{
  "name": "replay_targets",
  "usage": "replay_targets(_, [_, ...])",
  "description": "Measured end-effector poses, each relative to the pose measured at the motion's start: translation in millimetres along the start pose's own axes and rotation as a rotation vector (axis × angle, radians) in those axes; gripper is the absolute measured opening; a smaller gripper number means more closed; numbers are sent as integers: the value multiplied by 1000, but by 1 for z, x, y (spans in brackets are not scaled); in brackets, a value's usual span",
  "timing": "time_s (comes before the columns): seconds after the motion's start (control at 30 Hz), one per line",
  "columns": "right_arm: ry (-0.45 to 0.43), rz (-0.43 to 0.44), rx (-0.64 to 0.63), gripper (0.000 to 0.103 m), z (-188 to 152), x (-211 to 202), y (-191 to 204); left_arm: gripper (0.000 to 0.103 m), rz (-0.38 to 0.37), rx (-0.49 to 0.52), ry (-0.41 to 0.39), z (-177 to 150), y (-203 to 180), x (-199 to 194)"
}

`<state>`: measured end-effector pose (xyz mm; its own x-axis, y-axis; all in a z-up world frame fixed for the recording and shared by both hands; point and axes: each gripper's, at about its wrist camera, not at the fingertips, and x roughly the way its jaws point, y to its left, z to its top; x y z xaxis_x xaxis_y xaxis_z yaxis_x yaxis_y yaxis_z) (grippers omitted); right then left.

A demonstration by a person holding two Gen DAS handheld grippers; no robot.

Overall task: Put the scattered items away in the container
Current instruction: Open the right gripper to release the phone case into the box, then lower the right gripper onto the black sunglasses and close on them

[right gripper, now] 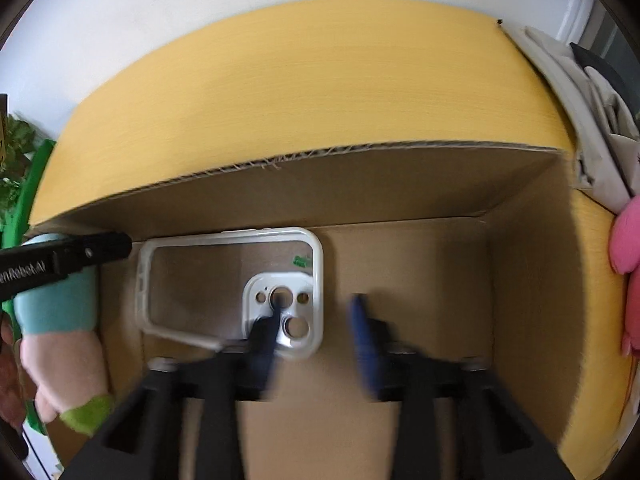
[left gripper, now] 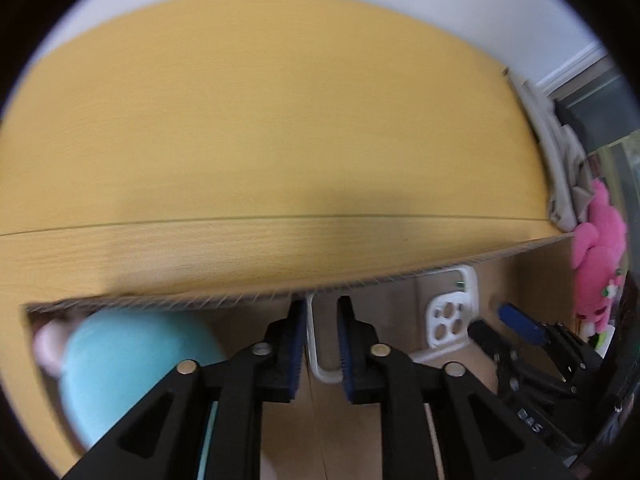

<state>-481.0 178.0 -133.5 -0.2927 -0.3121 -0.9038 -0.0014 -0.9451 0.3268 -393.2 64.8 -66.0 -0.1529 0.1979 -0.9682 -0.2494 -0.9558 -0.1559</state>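
Note:
An open cardboard box (right gripper: 360, 184) sits on a yellow wooden table (right gripper: 320, 80). A clear phone case with a white rim (right gripper: 320, 264) lies flat on the box floor. My right gripper (right gripper: 317, 304) hangs open just above it, its left finger over the camera cut-outs and nothing between the pads. In the left wrist view my left gripper (left gripper: 320, 306) stands slightly open over the case's (left gripper: 452, 312) long rim, without pinching it. A teal, pink and green plush toy (left gripper: 132, 360) lies at the box's left end, beside the left gripper's finger (right gripper: 80, 256).
A pink plush toy (right gripper: 628, 248) sits off the table's right side, behind it grey-white folded cloth (right gripper: 592, 120). Green leaves (right gripper: 16, 148) and a green frame stand at the far left. A white wall rises behind the table. Box floor lies bare right of the case.

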Motion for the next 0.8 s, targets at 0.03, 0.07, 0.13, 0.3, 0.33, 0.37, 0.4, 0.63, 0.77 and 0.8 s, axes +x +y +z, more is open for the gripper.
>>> replay_targets(0.03, [-14,27,11,71,-8,-14,-4,19,-7,15,-45,-10,-2,-23])
replay_targets(0.07, [-24,65,19,72,-18,-28,-9,22,-11,32,-74,-17,1,-38])
replay_targets(0.13, [-31,119,7,72,-43,-53,-18,38,-27,55,-121,-37,1,-70])
replay_targets(0.3, [17,105,-60,72,-126,-94,-41,60,-32,58,-101,-122,17,-111])
replay_targets(0.33, [38,100,-67,72,-138,-95,-48,60,-26,43,-75,-142,22,-113])
replay_targets(0.37, [63,94,-68,72,-151,-95,-59,60,-19,30,-44,-162,29,-112])
replay_targets(0.4, [87,85,-63,72,-163,-96,-69,60,-15,20,-22,-170,34,-110])
replay_targets(0.63, [151,22,-139,68,-214,-85,-69,60,0,-90,123,-257,65,-72])
replay_targets(0.77, [152,29,-126,68,-217,-83,-67,60,26,-88,129,-267,68,-67])
replay_targets(0.8, [159,28,-132,68,-216,-82,-63,60,28,-90,127,-267,71,-69])
